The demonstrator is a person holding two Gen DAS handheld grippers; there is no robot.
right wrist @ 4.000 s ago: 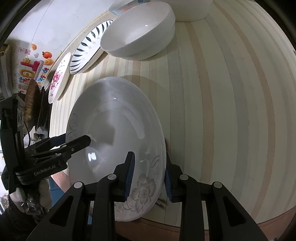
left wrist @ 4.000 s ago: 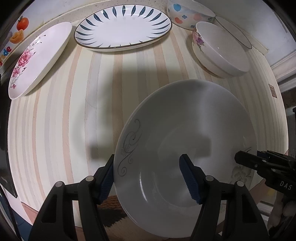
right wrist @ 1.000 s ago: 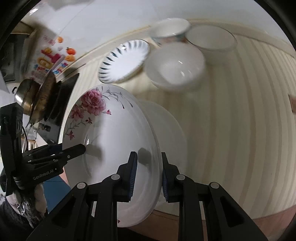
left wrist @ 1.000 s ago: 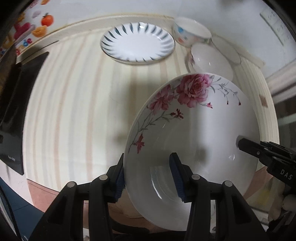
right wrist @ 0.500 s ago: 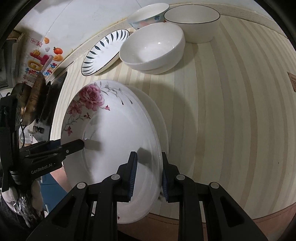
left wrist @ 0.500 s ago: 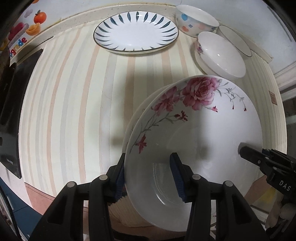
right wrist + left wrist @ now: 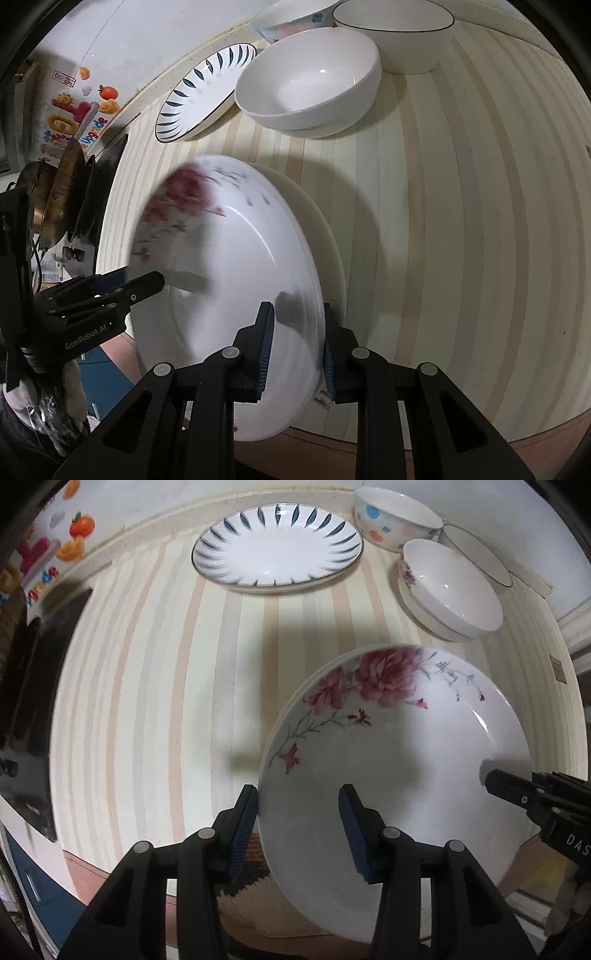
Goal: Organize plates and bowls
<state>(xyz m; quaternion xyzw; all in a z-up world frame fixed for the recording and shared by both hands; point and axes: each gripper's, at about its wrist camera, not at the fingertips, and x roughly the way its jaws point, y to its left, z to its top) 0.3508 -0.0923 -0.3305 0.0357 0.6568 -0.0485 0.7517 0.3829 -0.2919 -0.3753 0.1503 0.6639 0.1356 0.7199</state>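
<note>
You've got the rose plate (image 7: pixel 399 760) pinched by opposite rims, left gripper (image 7: pixel 299 827) and right gripper (image 7: pixel 297 345) fingers both clamped on it, just above the plain plate (image 7: pixel 325 236) on the striped counter (image 7: pixel 147 686).

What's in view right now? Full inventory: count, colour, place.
Rose-patterned white plate: 1, white with pink flowers, near edge, held by both grippers.
Plain white plate underneath: 1, white, only its rim shows below the rose plate.
Blue-leaf-rimmed white plate: 1, white and blue, far side by the wall.
White bowl with small pink flower: 1, white, far right.
Dotted pastel bowl: 1, white with blue and pink dots, behind it.
Black-rimmed white bowl: 1, white, far right corner.
Striped countertop: 1, cream and peach.
Left gripper: black, blue pads, astride the plate's rim.
Right gripper: same, on the opposite rim.
</note>
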